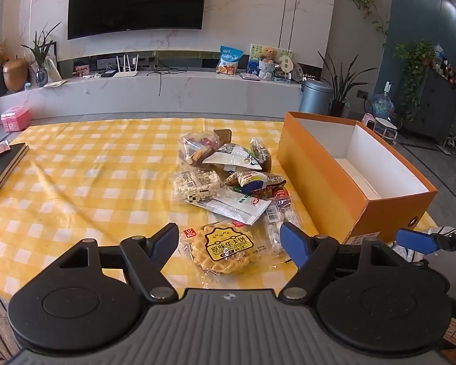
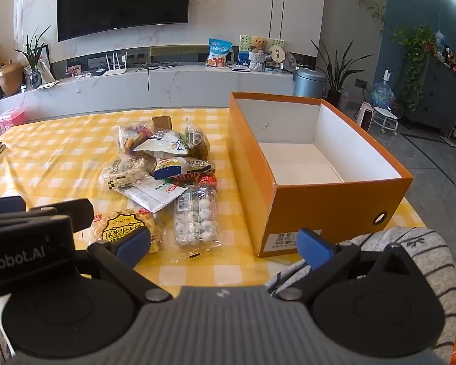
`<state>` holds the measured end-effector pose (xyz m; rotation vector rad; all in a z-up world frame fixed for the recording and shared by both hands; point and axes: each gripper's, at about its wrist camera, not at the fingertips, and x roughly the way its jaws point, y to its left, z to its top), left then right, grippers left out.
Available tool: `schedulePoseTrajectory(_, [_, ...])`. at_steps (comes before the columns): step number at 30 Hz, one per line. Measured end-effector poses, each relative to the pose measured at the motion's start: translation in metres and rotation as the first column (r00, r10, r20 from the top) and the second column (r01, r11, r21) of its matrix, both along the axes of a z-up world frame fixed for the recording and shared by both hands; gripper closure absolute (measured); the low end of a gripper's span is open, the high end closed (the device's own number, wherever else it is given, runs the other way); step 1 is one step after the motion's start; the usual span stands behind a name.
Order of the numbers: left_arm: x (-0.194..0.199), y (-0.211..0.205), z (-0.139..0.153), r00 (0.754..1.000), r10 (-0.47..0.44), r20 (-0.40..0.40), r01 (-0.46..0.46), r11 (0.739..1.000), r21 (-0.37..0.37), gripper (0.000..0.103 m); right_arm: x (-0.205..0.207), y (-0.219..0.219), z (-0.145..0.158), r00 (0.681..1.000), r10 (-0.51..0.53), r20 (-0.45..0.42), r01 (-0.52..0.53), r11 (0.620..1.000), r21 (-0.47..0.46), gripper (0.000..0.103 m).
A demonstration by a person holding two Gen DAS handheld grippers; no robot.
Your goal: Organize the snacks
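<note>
Both the left gripper (image 1: 229, 243) and right gripper (image 2: 223, 240) hang spread and empty over the yellow checked tablecloth's (image 1: 76, 176) near edge. Your clear-wrapped yellow waffle biscuit packet (image 1: 225, 249) lies there beside the empty orange cardboard box (image 2: 304, 194). Likely light, slippery and brittle: pinch its crimped end seam, not the biscuit.

Counts, table area:
- 1 open orange cardboard box with white inside (image 2: 334, 206) — nothing in it.
- 1 yellow-and-white checked tablecloth (image 1: 76, 182).
- Snack packets in the loose pile: about 9, some overlap so not exact. Clear ones: 1 yellow waffle-biscuit packet (image 1: 225, 248), 1 clear packet of white round candies (image 2: 196, 219), 1 clear packet of puffed-rice bars (image 1: 196, 184), 1 flat white sachet (image 1: 240, 208), 1 clear bag of mixed red and orange sweets (image 1: 197, 149), 1 white triangular-looking pouch (image 1: 234, 156), 1 dark green-brown packet (image 1: 261, 152).
- 1 dark hardcover book (image 1: 3, 167) at the left edge.
- 2 two-finger grippers with blue pads — left gripper (image 1: 229, 245), right gripper (image 2: 225, 245).
</note>
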<state>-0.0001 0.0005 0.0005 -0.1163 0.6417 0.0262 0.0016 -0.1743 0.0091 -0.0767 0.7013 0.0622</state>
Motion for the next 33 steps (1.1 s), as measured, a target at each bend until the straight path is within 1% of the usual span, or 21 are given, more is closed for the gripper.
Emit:
schedulePoseTrajectory(2, [0.0,-0.0009,0.0,1.0,-0.002,0.001,0.002,1.0,0.011,0.014,-0.0003,0.0001,0.0001,1.0,0.0,0.003,0.0,1.0,0.0,0.003])
schedulePoseTrajectory(9, [0.003,0.0037,-0.0001,1.0,0.001,-0.014,-0.001,1.0,0.007,0.013,0.0019,0.0009,-0.0005,1.0,0.002,-0.002,-0.002,1.0,-0.003,0.003])
schedulePoseTrajectory(10, [0.0002,0.0033,0.0001,1.0,0.004,-0.014,-0.004,1.0,0.007,0.014,-0.003,-0.0022,0.003,1.0,0.002,-0.003,-0.002,1.0,-0.004,0.003])
schedulePoseTrajectory(13, [0.0001,0.0007,-0.0012,1.0,0.007,-0.019,-0.007,1.0,0.019,0.013,0.0008,-0.0032,0.0004,1.0,0.005,-0.009,-0.005,1.0,-0.007,0.003])
schedulePoseTrajectory(33, [0.0012,0.0007,-0.0037,0.999,0.005,-0.034,-0.004,1.0,0.018,0.013,-0.0006,0.0021,-0.0047,1.0,0.0,-0.012,0.0,1.0,-0.025,0.003])
